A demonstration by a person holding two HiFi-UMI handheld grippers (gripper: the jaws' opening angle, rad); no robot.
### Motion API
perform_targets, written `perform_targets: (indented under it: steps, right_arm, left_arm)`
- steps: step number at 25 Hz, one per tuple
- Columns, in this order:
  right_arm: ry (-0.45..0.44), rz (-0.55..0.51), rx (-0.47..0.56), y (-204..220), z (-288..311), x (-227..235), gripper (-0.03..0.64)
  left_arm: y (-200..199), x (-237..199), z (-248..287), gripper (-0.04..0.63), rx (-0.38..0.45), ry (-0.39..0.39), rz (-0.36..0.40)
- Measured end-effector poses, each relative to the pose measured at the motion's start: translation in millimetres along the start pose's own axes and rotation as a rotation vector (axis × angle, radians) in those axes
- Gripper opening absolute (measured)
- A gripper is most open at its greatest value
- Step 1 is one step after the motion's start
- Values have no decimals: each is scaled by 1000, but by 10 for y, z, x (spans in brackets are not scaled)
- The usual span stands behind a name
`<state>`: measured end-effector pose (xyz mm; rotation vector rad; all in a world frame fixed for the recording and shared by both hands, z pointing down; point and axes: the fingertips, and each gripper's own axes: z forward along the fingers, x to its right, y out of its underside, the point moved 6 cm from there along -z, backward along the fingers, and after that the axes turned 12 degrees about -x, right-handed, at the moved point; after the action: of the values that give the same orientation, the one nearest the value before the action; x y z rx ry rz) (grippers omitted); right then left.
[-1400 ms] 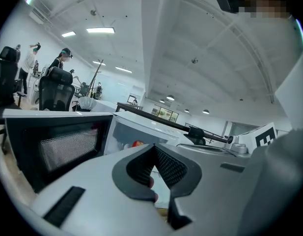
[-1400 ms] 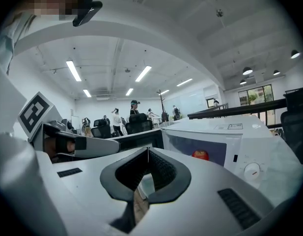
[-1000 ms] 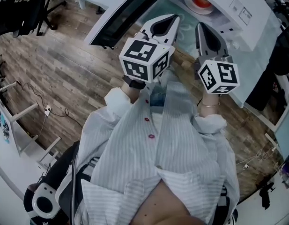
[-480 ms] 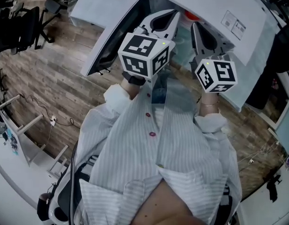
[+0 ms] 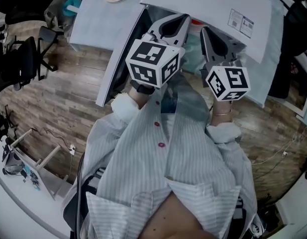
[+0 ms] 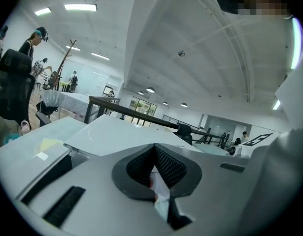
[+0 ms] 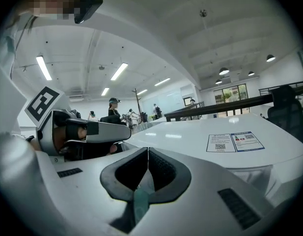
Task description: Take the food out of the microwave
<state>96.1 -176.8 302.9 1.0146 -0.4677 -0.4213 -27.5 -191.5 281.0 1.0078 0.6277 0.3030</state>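
Aiming closed left gripper [image 5: 186, 18], closed right gripper [image 5: 205, 30], toward open microwave [image 5: 208, 4]

White microwave [image 5: 203, 6] stands open, red food [image 5: 195, 21] just visible inside.

floor [image 5: 68, 86]: wood planks; office chair [image 5: 28, 59]: black, at left; ceiling lights [image 6: 80, 7]: lit strips
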Motion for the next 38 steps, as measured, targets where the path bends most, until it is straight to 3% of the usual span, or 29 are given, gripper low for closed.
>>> perform_targets:
  steps: [6, 23, 28, 38]
  right_arm:
    - [45, 22, 0, 26, 45, 12, 32]
    - [26, 39, -15, 109, 0, 164, 32]
    - [5, 83, 7, 181, -17, 204, 32]
    - [12, 143, -43, 419, 80, 305, 34]
  left_arm:
    - [24, -38, 75, 8, -19, 43, 8]
    - [81, 34, 235, 8, -31, 30, -27]
    - [185, 9, 251, 8, -5, 34, -78]
    - [486, -118, 374, 9, -69, 51, -152]
